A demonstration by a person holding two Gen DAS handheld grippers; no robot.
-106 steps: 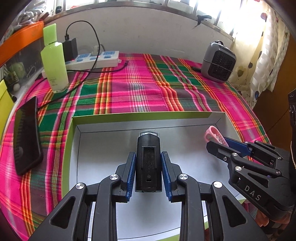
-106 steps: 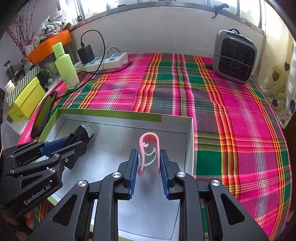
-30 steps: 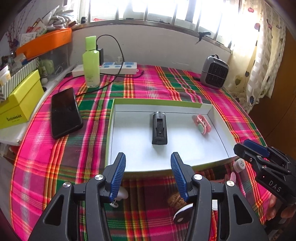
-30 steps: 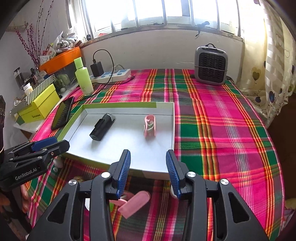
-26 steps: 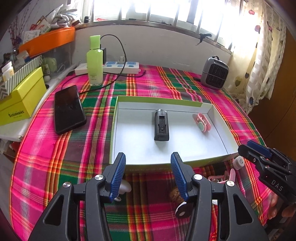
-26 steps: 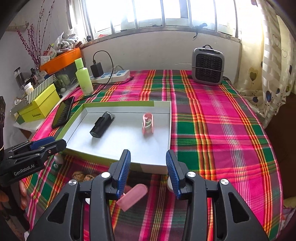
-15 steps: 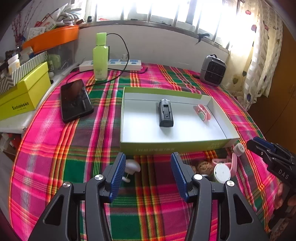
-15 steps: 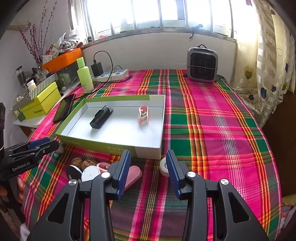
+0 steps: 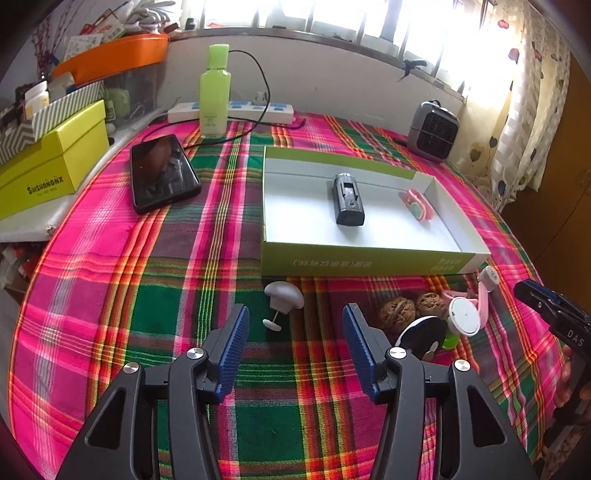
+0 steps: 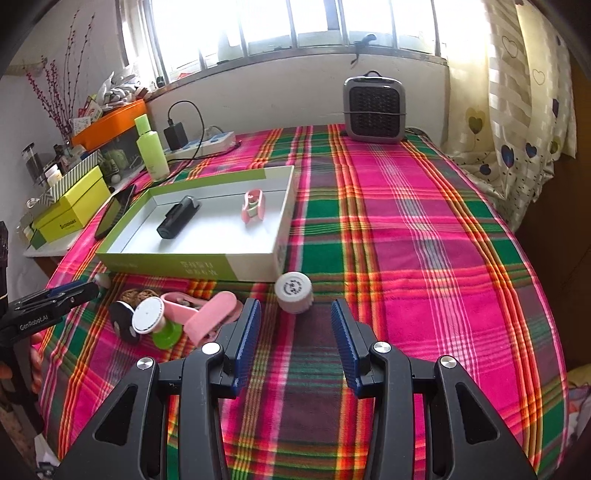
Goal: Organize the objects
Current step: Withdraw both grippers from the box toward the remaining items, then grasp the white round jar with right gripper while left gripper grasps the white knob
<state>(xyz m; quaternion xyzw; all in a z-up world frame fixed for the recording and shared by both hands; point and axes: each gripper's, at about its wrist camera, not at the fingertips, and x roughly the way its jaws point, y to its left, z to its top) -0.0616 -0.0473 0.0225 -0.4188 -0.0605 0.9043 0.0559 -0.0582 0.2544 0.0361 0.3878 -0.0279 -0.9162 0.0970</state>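
- We see a bench (image 10: 424, 229) in plaid cloth, window (image 10: 280, 22) behind, heater (image 10: 373, 110) at the wall.
- Left tongs (image 9: 295, 334) opening, empty; right tongs (image 10: 295, 326) spread, empty.

- The left tool (image 9: 295, 347) no longer grips the black device (image 9: 348, 199), which lies loose in the green-edged box (image 9: 369, 260); its jaws are opening with nothing between them.
- The right tool (image 10: 295, 338) has let go of the pink clip (image 10: 253, 205), now lying in the box.
- Both tools have pulled back out of the box and hang over the plaid cloth in front of it.
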